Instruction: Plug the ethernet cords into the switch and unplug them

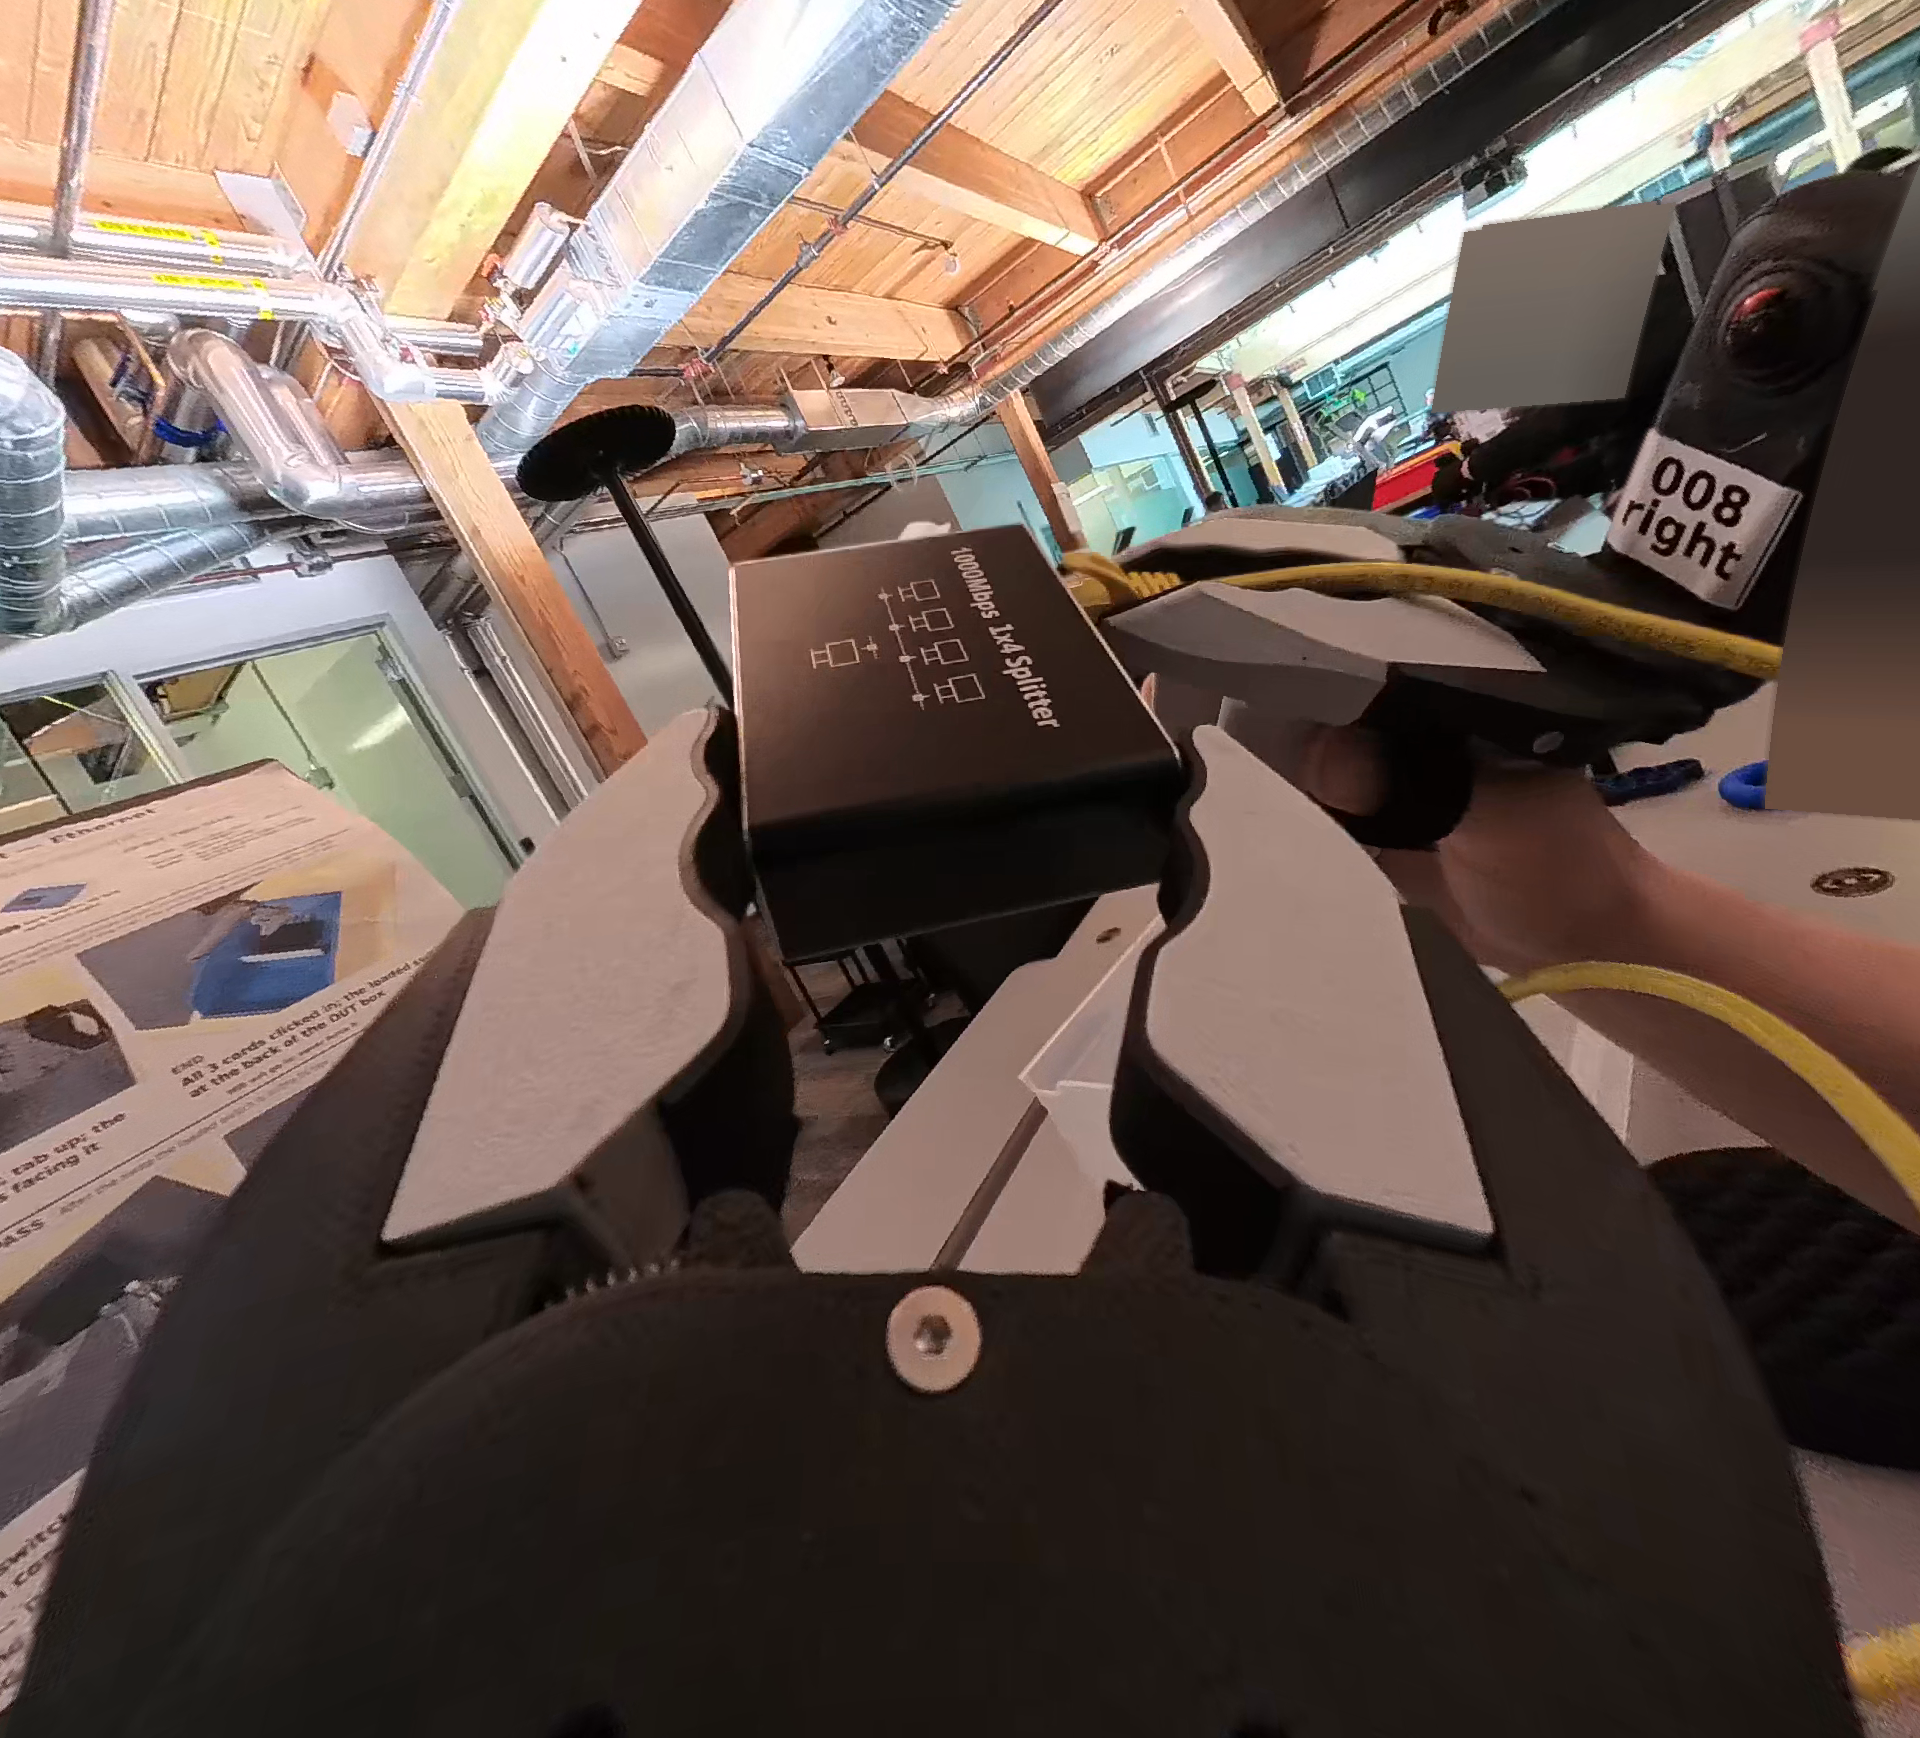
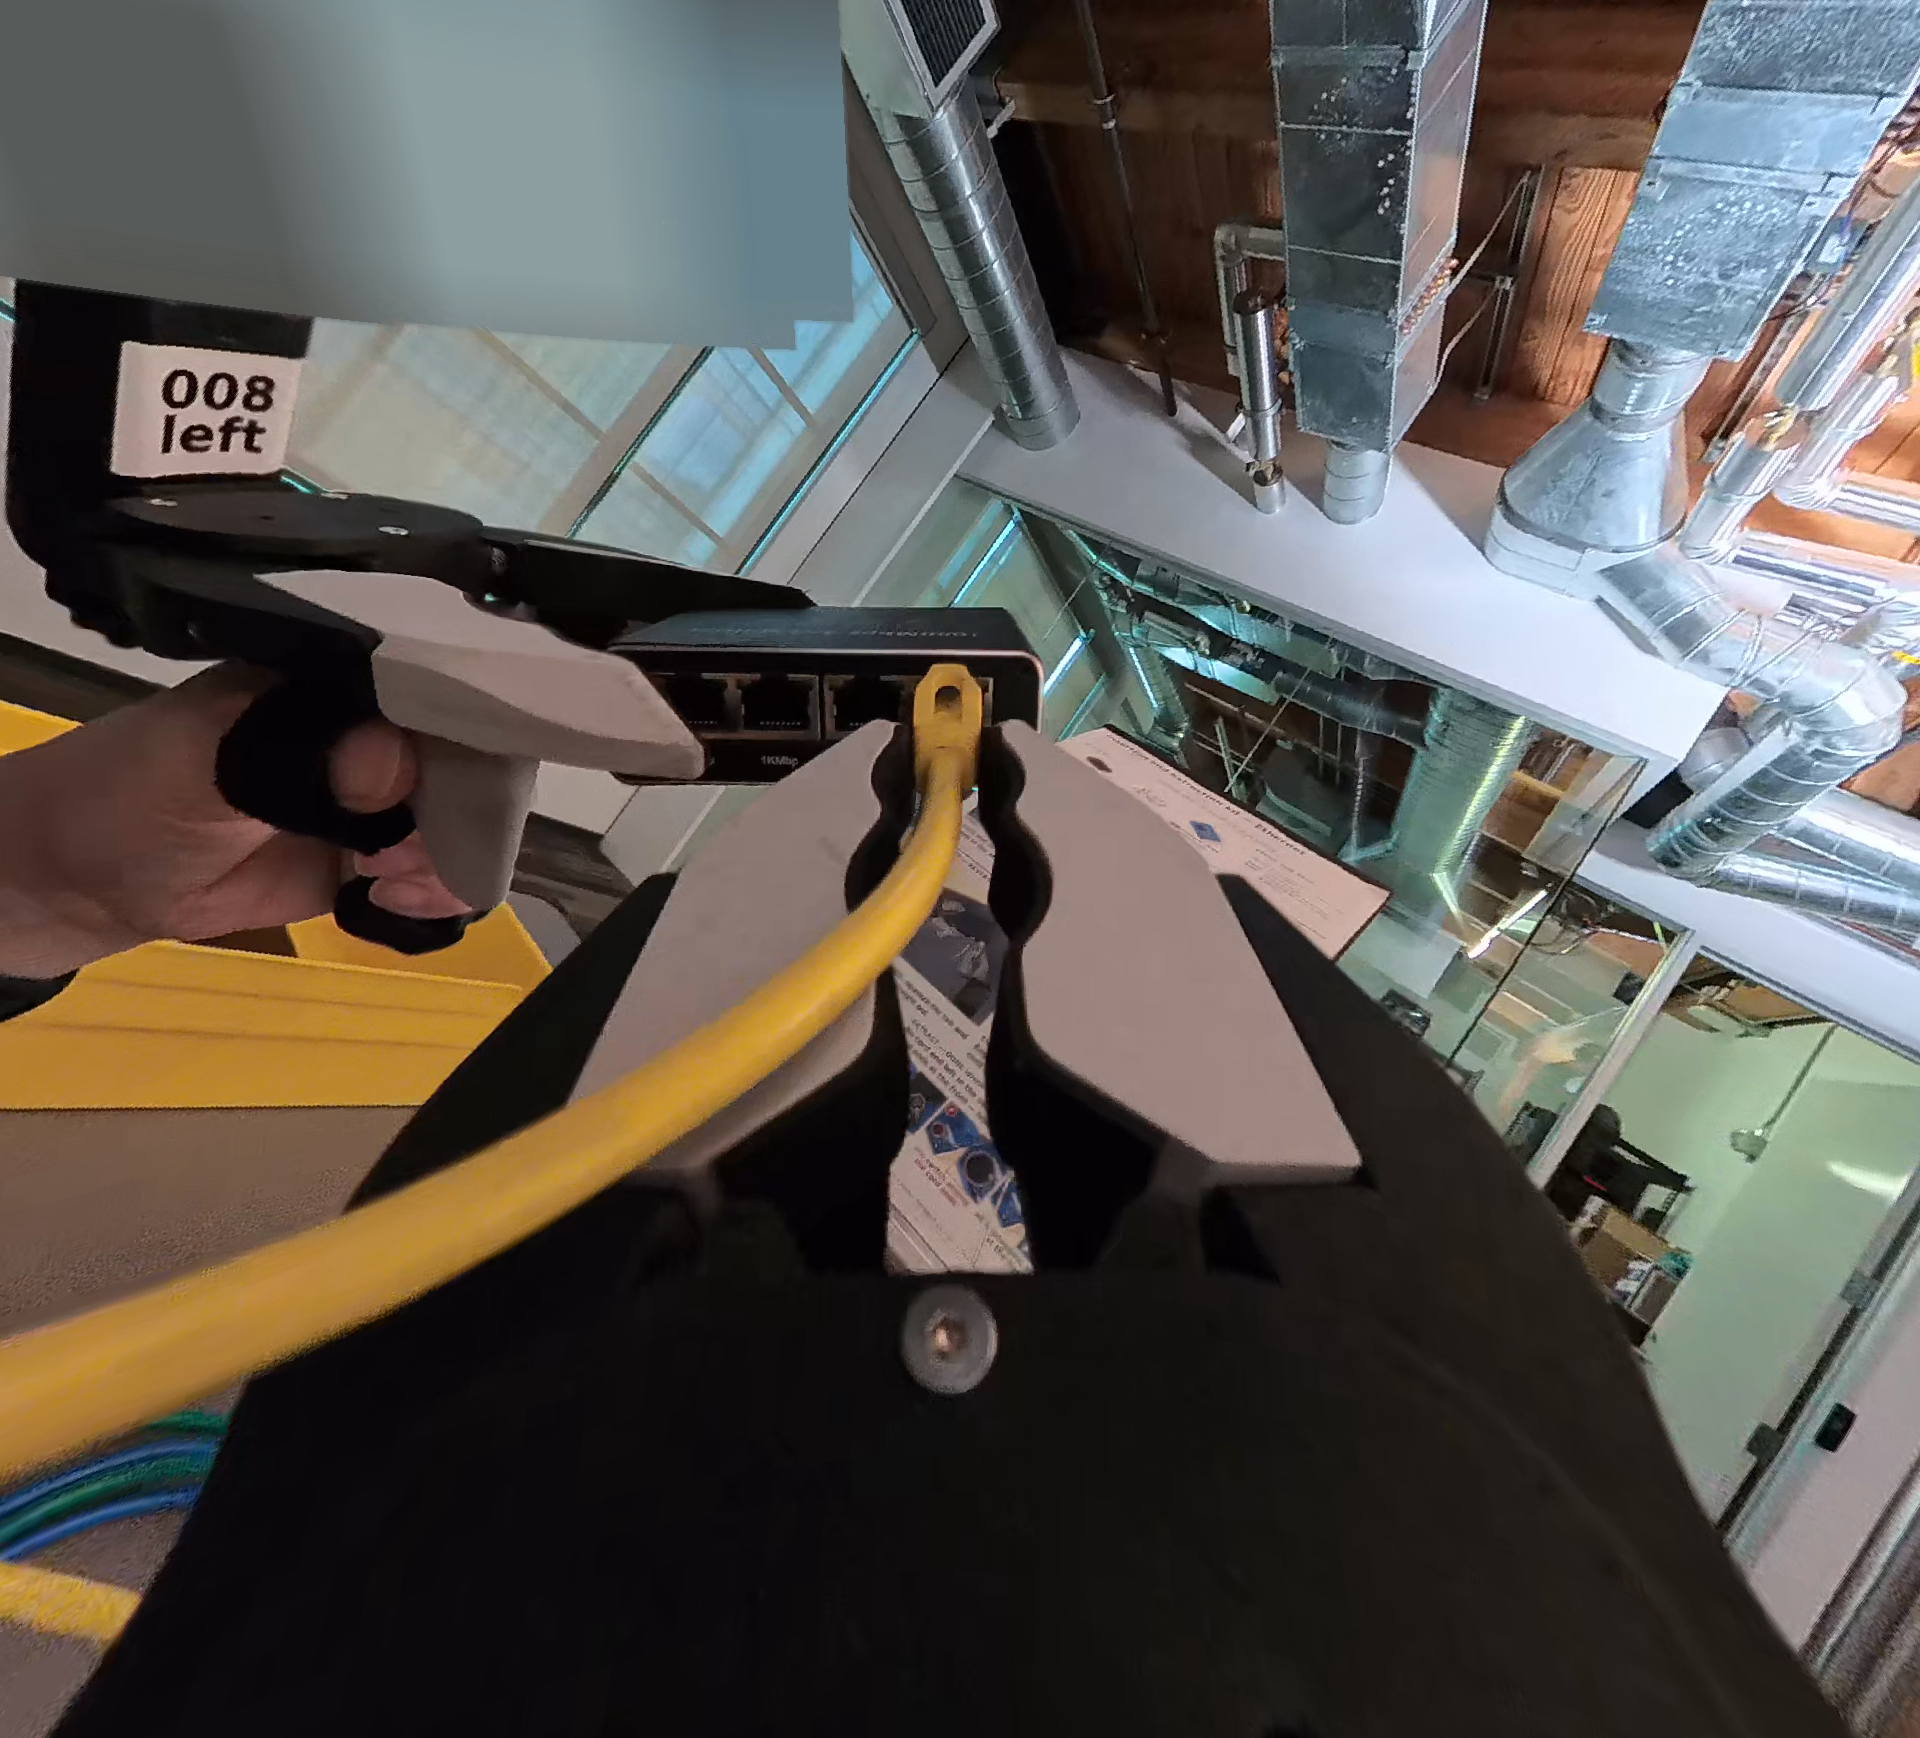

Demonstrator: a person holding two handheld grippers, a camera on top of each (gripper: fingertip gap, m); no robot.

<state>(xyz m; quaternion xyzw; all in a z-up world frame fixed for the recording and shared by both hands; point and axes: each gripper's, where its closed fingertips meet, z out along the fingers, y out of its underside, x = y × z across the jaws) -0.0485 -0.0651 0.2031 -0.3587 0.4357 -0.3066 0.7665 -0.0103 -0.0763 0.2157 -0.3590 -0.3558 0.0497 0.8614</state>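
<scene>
Left wrist view: the left gripper [image 1: 956,815] is clamped on a black switch [image 1: 935,701], one finger on each side of the box, which is held up in the air and tilted, its printed top facing the camera. The right gripper [image 1: 1117,592] comes in from the right at the switch's far end, closed on a yellow ethernet cord [image 1: 1455,613] that runs back over its body. A person's hand [image 1: 1455,815] grips its handle. A printed instruction sheet [image 1: 156,961] lies at lower left; wood beams and silver ducts fill the ceiling above.

Right wrist view: the right gripper [image 2: 943,748] pinches the yellow ethernet cord [image 2: 727,1044] just behind its plug [image 2: 943,701], which sits at a port near the right end of the switch [image 2: 831,701]'s port row. Whether the plug is fully seated can't be told from this angle; approx. three ports to its left stand open. The left gripper [image 2: 665,701] holds the switch from the left, a hand [image 2: 156,847] on its handle. Blue and green cords [image 2: 94,1480] lie at lower left, w/ a yellow bin [image 2: 260,1034] behind.
</scene>
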